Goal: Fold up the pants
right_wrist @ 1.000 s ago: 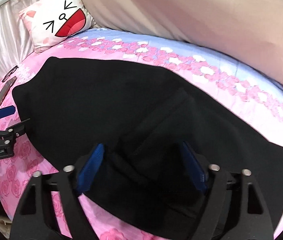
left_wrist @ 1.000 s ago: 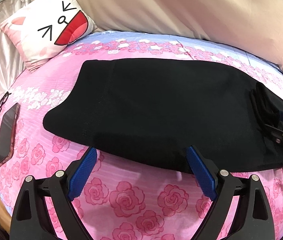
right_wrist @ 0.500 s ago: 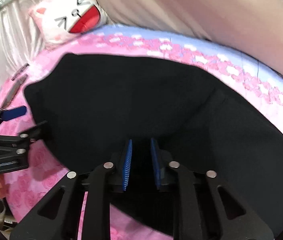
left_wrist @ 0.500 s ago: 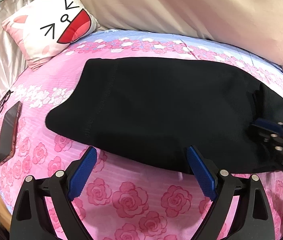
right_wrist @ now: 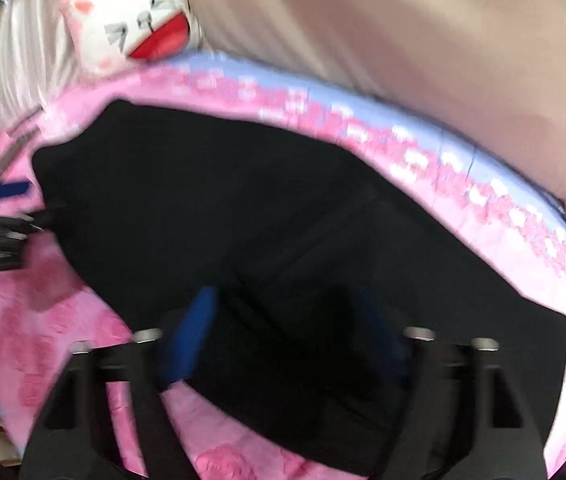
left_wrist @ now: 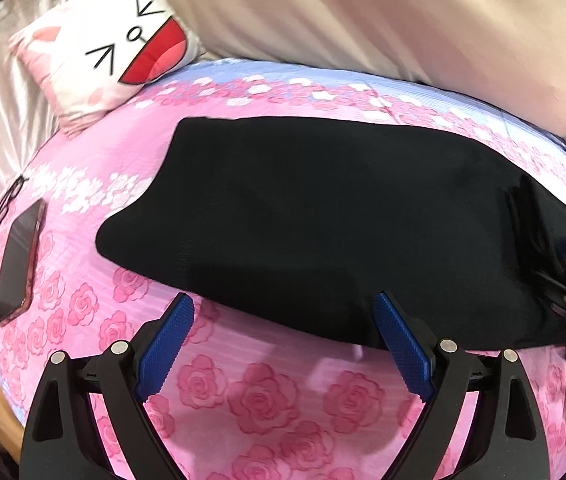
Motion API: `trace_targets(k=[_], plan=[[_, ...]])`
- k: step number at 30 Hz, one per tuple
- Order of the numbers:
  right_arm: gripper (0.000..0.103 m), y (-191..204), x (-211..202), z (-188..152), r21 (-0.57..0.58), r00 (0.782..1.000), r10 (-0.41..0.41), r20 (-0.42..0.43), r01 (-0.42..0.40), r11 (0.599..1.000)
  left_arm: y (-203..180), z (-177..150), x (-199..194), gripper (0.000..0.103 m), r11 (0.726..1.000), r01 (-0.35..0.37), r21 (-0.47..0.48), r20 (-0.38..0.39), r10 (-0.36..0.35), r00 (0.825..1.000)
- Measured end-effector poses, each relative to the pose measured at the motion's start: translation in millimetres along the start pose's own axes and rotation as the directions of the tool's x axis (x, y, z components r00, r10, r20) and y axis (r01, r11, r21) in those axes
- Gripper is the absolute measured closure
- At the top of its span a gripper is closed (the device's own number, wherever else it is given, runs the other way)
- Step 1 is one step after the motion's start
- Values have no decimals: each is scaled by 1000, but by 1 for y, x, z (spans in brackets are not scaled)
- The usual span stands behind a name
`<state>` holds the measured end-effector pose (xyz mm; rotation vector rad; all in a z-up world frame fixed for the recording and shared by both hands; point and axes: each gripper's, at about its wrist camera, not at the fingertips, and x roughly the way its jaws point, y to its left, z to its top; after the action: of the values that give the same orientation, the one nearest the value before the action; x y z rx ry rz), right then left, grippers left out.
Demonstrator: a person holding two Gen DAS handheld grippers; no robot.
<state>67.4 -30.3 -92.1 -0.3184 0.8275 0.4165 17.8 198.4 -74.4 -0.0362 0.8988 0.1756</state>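
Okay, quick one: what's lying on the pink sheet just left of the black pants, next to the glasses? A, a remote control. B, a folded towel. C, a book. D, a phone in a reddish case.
D: a phone in a reddish case lies flat on the rose-print sheet, left of the black pants and just below the glasses.

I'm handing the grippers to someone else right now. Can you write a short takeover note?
Left gripper: open, empty, hovering at the near edge of the black pants.
Right gripper: over the pants' right end, jaws opening, fabric between them but not pinched.
Pants lie lengthwise on the pink bedspread, apparently already folded leg over leg.
Left: regrip and fold end to end.
Phone and glasses sit on the left; keep clear.
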Motion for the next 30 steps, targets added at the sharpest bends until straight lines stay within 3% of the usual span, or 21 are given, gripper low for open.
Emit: trace_targets(k=[1,4,6,10,12,13,14,16,19,21,24,26,30], plan=[[55,-1,7,-1,8,1000,-8,-4,8,1000,-2,-1,-2,14,1000,-2,9,3,2,1000],[79,-8,8,3,63,1000,-1,8,1,998,-1,-2,-1,14,1000,-7,12,-2,7,1000],[88,-12,-1,9,122,999,39,25,-41,992,3,-1,1,14,1000,-18,3,-4,18,1000],[88,13,-1,13,80,995,100,9,-100,992,16,4,5,14,999,-34,-38,-7,33,999],[83,22,10,6,50,997,78,18,-79,996,21,6,7,14,998,-37,-50,-12,36,999],[75,26,8,6,30,997,72,27,-73,997,25,7,7,14,998,-31,-61,-12,30,999],[67,27,3,6,31,996,83,33,-84,996,29,8,7,14,997,-28,-75,-16,27,999],[61,23,-14,6,61,988,130,80,-135,989,48,10,7,14,991,4,-137,-30,-8,1000],[15,12,-53,2,87,978,95,184,-113,990,83,11,9,14,966,15,-258,-42,-26,999],[12,4,-74,-6,79,973,3,232,-22,997,98,12,11,14,951,3,-310,-49,-19,999],[12,-9,-82,-22,88,972,-118,205,101,991,120,13,21,14,908,49,-417,-56,-79,995],[12,-21,-84,-36,122,974,-149,171,129,984,127,15,28,13,876,68,-478,-46,-102,994],[11,-48,-86,-62,210,975,-180,129,150,966,122,30,39,13,864,58,-499,-46,-93,995]])
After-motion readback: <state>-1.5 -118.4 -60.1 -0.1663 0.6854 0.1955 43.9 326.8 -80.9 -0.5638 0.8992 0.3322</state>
